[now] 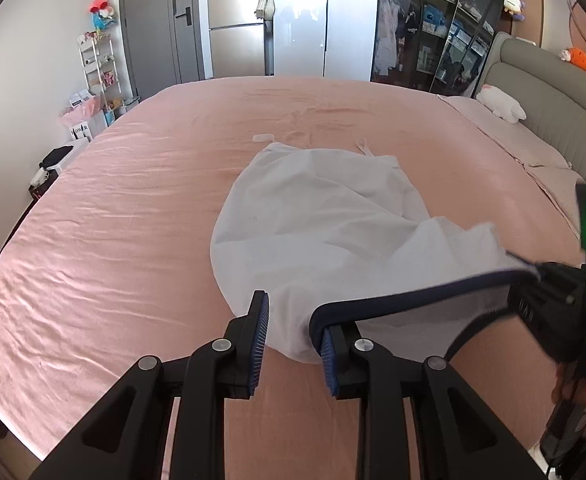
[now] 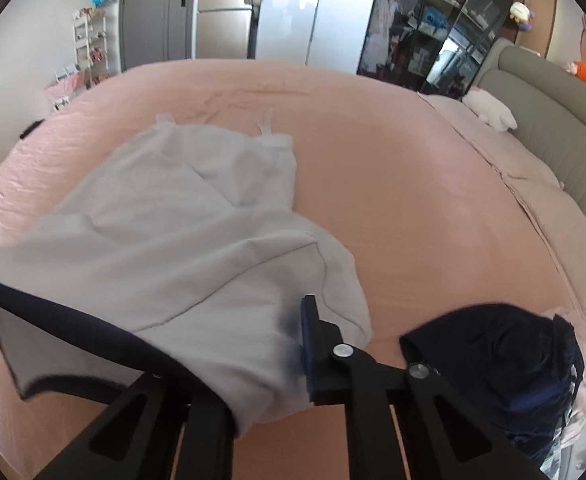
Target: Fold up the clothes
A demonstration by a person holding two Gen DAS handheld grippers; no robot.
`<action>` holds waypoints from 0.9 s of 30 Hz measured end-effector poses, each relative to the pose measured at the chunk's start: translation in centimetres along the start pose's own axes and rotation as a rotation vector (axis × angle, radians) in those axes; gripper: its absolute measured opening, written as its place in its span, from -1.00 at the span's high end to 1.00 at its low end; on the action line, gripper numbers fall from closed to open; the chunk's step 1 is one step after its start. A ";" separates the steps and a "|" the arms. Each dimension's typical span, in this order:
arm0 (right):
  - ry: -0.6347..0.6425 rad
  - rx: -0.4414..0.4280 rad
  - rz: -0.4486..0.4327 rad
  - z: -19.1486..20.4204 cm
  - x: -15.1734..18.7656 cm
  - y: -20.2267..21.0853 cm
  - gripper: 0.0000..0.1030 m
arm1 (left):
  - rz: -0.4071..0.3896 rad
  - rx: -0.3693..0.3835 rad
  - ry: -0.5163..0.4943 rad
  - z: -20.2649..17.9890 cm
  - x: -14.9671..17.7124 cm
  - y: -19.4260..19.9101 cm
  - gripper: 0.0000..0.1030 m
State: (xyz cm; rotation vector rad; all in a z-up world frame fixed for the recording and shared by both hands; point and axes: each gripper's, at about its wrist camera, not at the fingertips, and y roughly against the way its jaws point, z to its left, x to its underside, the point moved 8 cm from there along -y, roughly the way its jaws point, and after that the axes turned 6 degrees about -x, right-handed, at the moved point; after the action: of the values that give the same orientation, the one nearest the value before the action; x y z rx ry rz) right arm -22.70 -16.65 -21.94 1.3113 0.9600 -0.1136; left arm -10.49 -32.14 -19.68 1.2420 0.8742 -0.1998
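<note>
A white strappy garment (image 1: 313,208) with a navy hem (image 1: 413,294) lies spread on the pink bed (image 1: 113,220), its thin straps (image 1: 363,146) at the far end. My left gripper (image 1: 293,334) is shut on a bunch of the near hem, which wraps over its right finger. My right gripper (image 1: 533,274) is shut on the same hem further right, so the hem hangs lifted and taut between the two. In the right wrist view the garment (image 2: 165,240) drapes over and hides the left finger of the right gripper (image 2: 293,344); only the right finger shows.
A dark navy garment (image 2: 493,368) lies heaped at the bed's near right edge. A white plush toy (image 1: 499,106) and pillows sit by the grey headboard (image 1: 553,92). A small pale item (image 1: 263,137) lies beyond the garment. A fridge (image 1: 235,28), shelf (image 1: 97,64) and wardrobe stand behind.
</note>
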 end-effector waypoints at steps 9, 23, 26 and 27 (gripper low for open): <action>-0.063 -0.040 -0.083 0.4 -4.7 2.4 0.88 | 0.109 0.053 0.115 0.6 2.1 -2.7 -0.19; -0.135 -0.151 -0.139 1.9 -9.4 4.9 0.88 | 0.068 0.098 0.257 -2.0 0.8 -3.5 -0.23; -0.151 -0.173 -0.147 2.2 -9.6 5.6 0.88 | 0.060 0.065 0.275 -2.3 0.3 -4.3 -0.25; -0.159 -0.178 -0.151 2.2 -9.7 5.8 0.88 | 0.054 0.054 0.276 -2.3 0.2 -4.6 -0.25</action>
State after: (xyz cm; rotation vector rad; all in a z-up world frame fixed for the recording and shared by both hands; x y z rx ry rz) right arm -24.33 -20.92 -11.34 1.0501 0.9107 -0.2396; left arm -14.10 -31.70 -23.37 1.3620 1.0771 -0.0079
